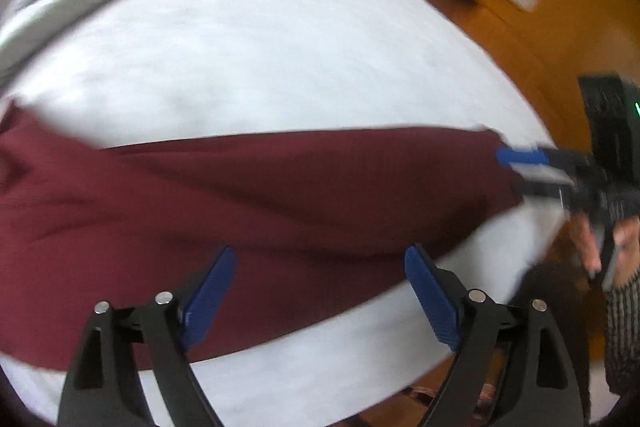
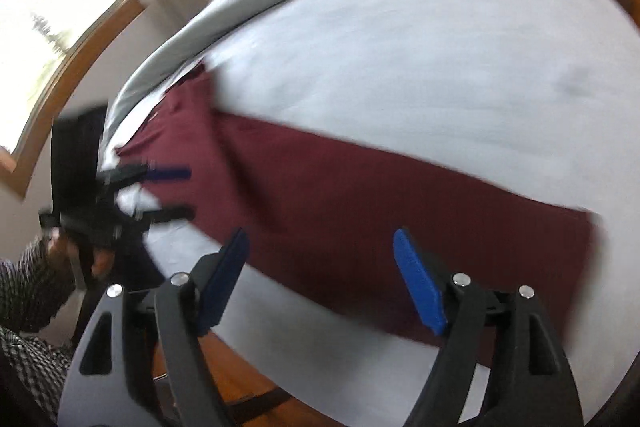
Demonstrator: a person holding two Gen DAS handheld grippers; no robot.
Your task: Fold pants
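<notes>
Both hand-held grippers, left (image 1: 320, 299) and right (image 2: 324, 279), hang tilted down with jaws spread wide, holding nothing; maroon pants (image 1: 260, 195) lie flat along the bed's (image 1: 280, 47) near edge.

Left claw (image 1: 320, 297), right claw (image 2: 320, 281) spread wide (nothing gripped)

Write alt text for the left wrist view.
Maroon pants lie stretched in a band across a white bed. The left gripper hangs open above them, gripping nothing; the right gripper is open at the pants' right end.
</notes>
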